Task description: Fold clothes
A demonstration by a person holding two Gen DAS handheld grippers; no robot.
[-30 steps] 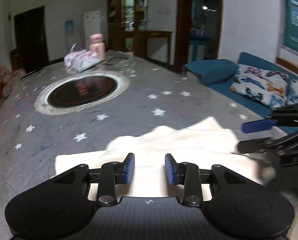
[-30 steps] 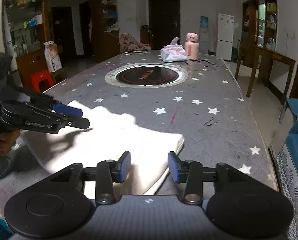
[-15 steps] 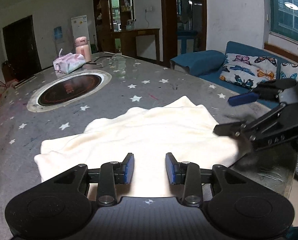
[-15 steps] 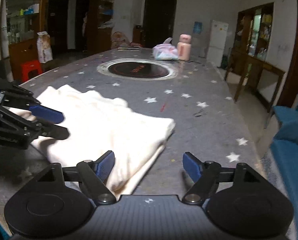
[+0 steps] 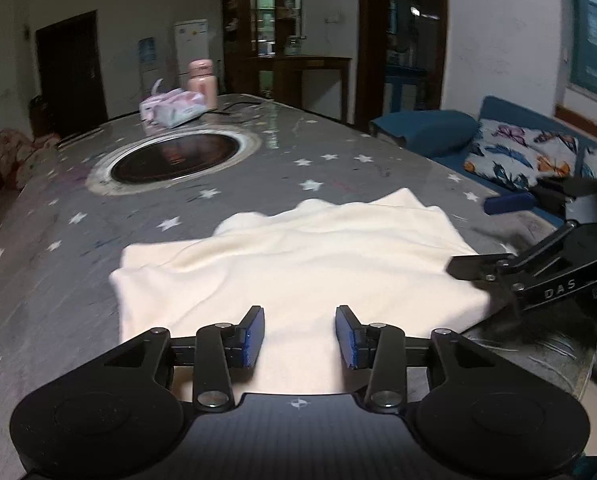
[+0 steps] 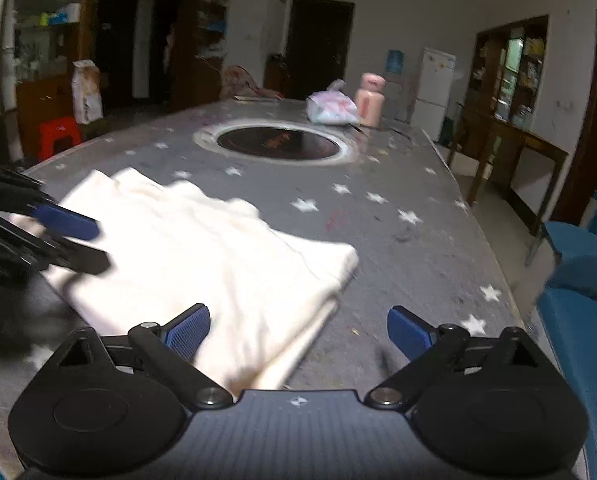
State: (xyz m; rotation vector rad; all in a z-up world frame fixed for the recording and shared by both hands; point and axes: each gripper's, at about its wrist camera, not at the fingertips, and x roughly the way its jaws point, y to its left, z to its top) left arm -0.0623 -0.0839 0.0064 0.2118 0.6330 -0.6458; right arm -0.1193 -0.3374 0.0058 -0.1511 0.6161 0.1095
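A cream garment [image 5: 306, 256] lies folded in a thick stack on the grey star-patterned table [image 5: 98, 240]; it also shows in the right wrist view [image 6: 202, 252]. My left gripper [image 5: 300, 338] is open and empty, just above the garment's near edge. My right gripper [image 6: 298, 330] is wide open and empty over the garment's near right corner. The right gripper shows in the left wrist view [image 5: 494, 236] at the garment's right edge. The left gripper shows in the right wrist view [image 6: 82, 242] at the garment's left side.
A round black cooktop [image 5: 174, 156] is set in the table's middle. A tissue pack [image 5: 174, 106] and a pink bottle [image 5: 202, 80] stand at the far end. A blue sofa with a patterned cushion [image 5: 526, 152] runs along the table's right side.
My right gripper has opened wide and drawn back from the garment. My left gripper has kept its gap and shifted slightly. The garment stays on the table.
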